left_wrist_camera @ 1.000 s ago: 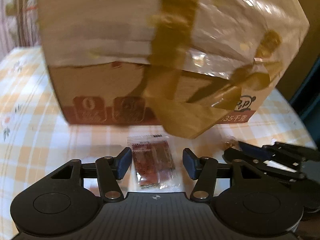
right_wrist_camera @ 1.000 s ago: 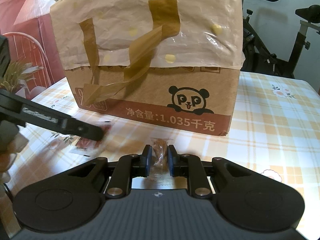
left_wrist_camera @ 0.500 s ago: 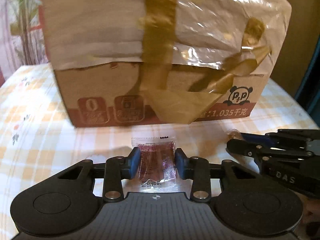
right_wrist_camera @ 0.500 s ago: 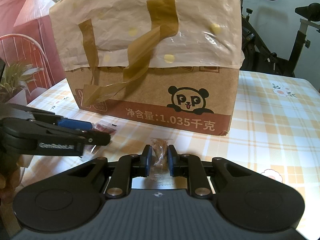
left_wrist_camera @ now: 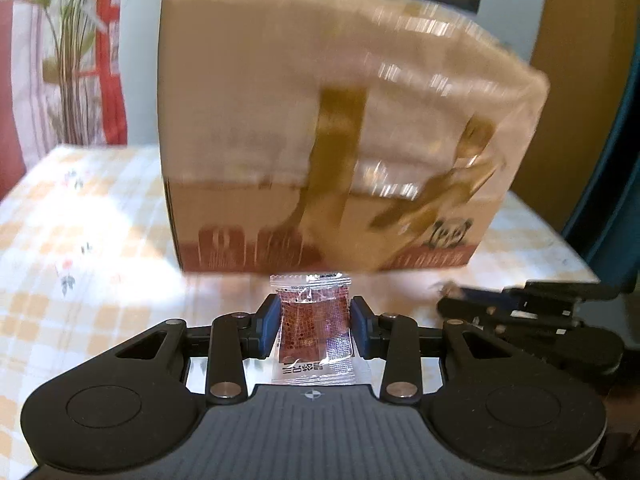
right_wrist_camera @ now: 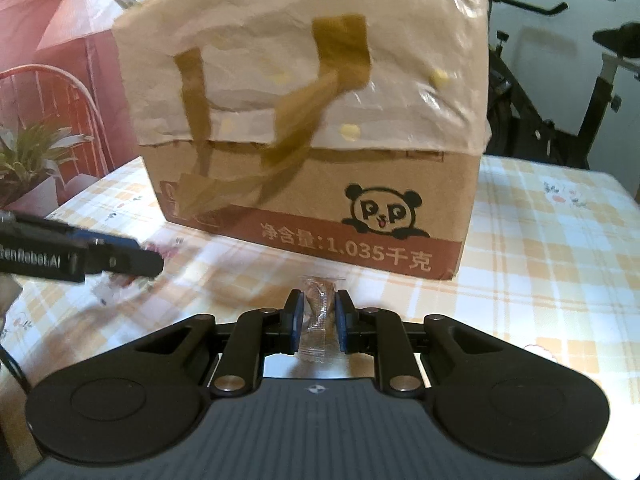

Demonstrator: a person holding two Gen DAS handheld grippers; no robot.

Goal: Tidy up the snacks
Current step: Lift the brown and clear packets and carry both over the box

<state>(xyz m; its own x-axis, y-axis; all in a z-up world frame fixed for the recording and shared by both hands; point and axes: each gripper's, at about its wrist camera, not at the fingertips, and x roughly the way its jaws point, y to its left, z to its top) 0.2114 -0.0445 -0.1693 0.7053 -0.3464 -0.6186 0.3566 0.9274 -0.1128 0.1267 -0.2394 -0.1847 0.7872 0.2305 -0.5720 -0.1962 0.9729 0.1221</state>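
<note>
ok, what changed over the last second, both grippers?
The left gripper closed on the red snack packet, which lay loose on the table between open jaws a second ago, and has lifted it; the box now looks farther off. The right gripper stayed put, shut on its clear-wrapped candy. The box hasn't moved.

Motion-blurred across the left wrist frame's middle: box [left_wrist_camera: 340, 128], print unreadable. Cut off at right wrist frame's top: bag [right_wrist_camera: 320, 40]. Cropped at left edge: gripper [right_wrist_camera: 80, 260].
</note>
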